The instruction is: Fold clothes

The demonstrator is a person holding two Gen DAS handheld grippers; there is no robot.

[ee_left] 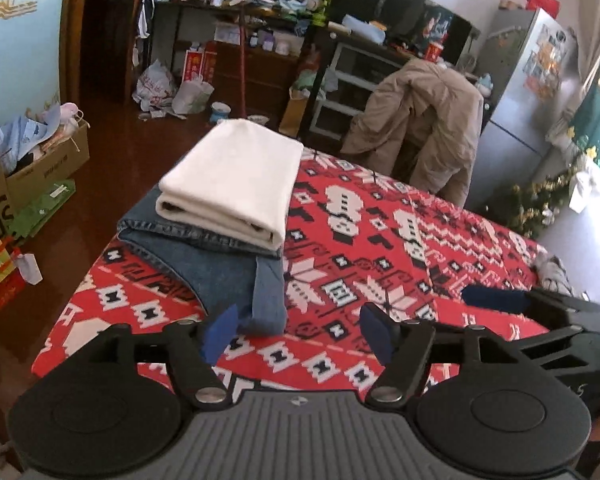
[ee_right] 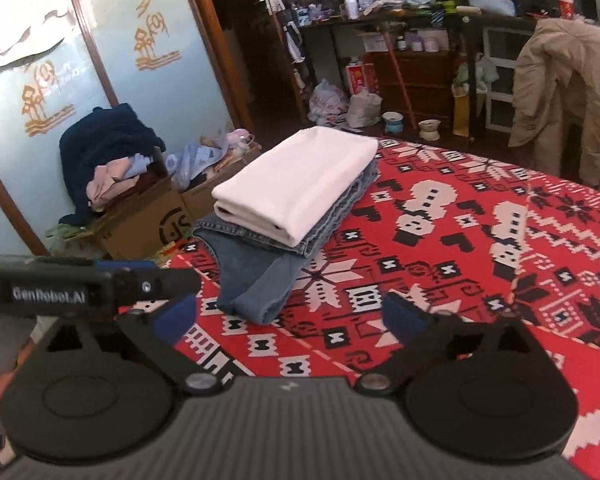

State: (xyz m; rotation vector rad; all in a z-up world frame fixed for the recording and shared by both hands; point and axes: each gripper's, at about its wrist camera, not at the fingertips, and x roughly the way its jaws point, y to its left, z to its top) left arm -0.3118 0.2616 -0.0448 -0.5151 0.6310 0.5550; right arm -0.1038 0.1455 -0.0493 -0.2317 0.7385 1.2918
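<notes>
While jeans [ee_left: 204, 256] hide beneath white cloth [ee_left: 236, 176] — left gripper [ee_left: 300, 332] empty | right gripper [ee_right: 292, 320] empty

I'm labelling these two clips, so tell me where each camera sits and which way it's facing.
Left wrist: on the left claw, looking down across the red patterned cover at the white folded cloth on the jeans; the right claw shows at right.
Right wrist: on the right claw, facing the same stack; the left claw shows at left.
Shared: stack, cover, beige coat.
</notes>
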